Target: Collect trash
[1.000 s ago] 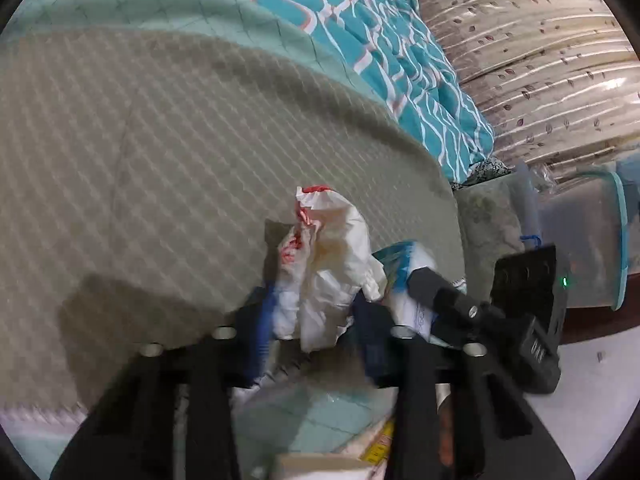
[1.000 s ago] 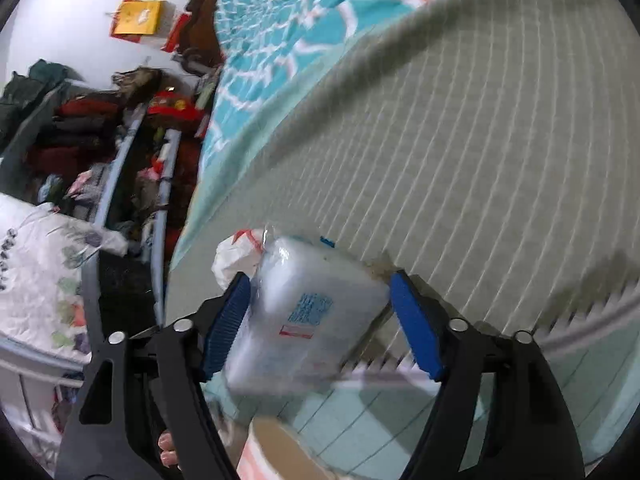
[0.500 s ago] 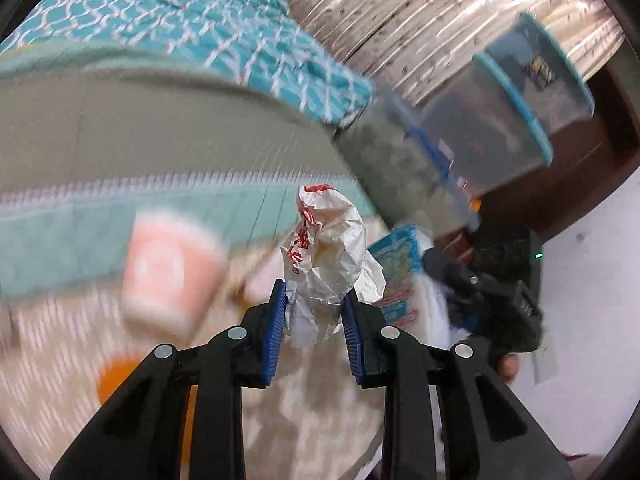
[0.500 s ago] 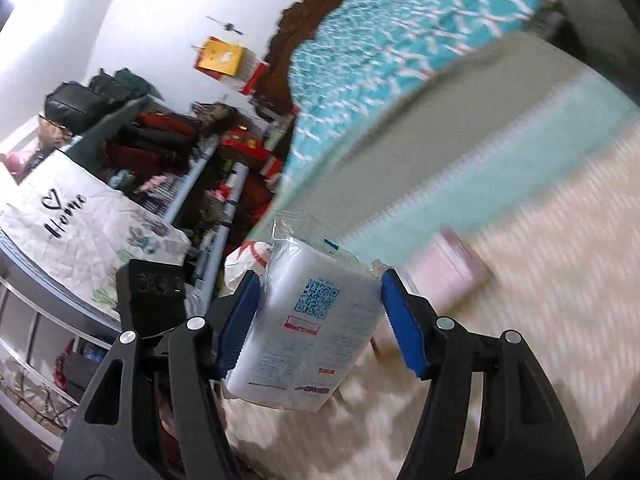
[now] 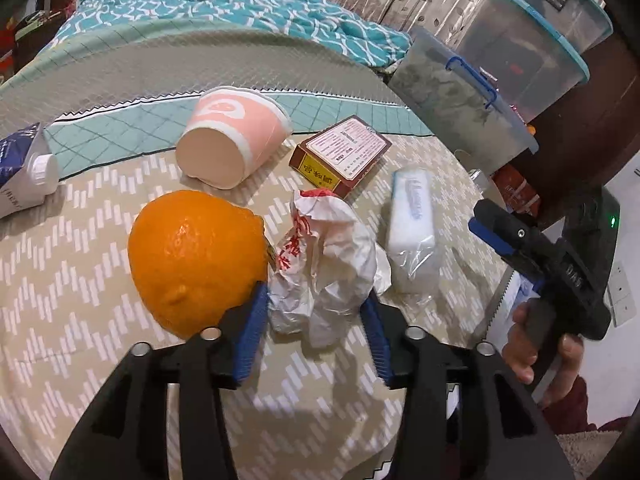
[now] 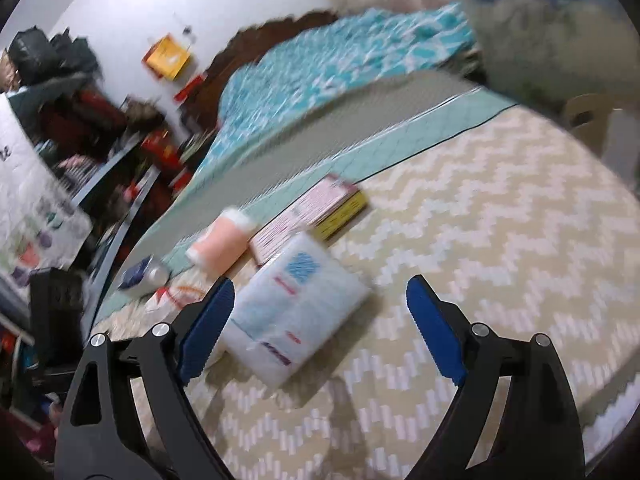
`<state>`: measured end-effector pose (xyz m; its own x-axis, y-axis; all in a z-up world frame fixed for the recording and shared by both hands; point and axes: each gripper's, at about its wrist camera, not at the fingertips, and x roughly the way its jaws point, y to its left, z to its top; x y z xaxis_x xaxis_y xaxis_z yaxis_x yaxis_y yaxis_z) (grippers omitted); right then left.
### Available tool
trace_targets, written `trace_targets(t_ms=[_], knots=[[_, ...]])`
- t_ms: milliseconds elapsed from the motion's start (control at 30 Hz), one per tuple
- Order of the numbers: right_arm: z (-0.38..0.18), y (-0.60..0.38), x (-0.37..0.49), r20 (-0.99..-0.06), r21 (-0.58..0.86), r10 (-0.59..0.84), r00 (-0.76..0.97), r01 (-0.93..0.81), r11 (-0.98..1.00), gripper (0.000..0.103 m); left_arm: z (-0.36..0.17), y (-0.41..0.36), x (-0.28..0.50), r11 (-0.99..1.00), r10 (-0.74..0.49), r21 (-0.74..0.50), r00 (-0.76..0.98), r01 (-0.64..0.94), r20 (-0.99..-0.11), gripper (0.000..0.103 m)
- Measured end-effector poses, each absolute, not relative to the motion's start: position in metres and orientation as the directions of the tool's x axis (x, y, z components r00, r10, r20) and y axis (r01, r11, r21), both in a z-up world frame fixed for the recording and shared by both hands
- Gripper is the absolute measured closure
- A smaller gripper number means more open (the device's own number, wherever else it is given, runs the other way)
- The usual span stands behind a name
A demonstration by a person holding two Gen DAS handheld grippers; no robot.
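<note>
The left gripper [image 5: 316,330] is opening around a crumpled white paper wrapper [image 5: 324,276] on the zigzag mat [image 5: 80,320], beside a dimpled orange [image 5: 196,260]. The right gripper [image 6: 320,322] is opening wide, its pads clear of the glossy plastic tissue pack [image 6: 298,308] lying on the mat.

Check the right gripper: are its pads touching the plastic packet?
Apart. Right wrist view shows the opening right gripper with a gap between its pad and the packet.

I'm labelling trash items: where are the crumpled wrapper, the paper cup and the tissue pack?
crumpled wrapper [image 5: 320,272], left wrist view, middle of the crumpled paper
paper cup [image 5: 248,120], left wrist view, pink side wall
tissue pack [image 6: 298,314], right wrist view, printed top face
</note>
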<state>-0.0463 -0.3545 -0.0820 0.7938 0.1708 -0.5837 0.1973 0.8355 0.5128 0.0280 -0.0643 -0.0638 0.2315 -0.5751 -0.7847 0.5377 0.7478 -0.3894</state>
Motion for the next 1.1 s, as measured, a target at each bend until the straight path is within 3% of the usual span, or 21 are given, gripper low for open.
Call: trace_targets(t_ms=[267,633,800,933,1100], knots=[[-0.096,-0.320,-0.053,-0.605,0.503,0.273,0.748,0.093,0.859,0.015,-0.054,-0.051,0.014,0.711,-0.617,-0.399,0.242,0.579,-0.749,0.041],[-0.101,-0.311,-0.004,-0.651,0.518,0.274,0.708,0.150,0.842,0.014,-0.061,-0.064,0.016,0.702,-0.608,-0.379,0.229,0.603,-0.760,0.043],[-0.106,-0.294,0.006,-0.710,0.415,0.201,0.675,0.170,0.894,0.014,-0.061,-0.068,0.018,0.707,-0.599,-0.368,0.234,0.604,-0.766,0.043],[-0.105,-0.290,-0.008,-0.715,0.334,0.170,0.678,0.118,0.935,0.029,-0.062,-0.074,0.021,0.702,-0.598,-0.365,0.228,0.612,-0.769,0.051],[-0.099,-0.300,-0.034,-0.705,0.193,0.048,0.708,0.125,0.973,0.029,-0.063,-0.098,0.019,0.678,-0.600,-0.357,0.203,0.642,-0.774,0.051]])
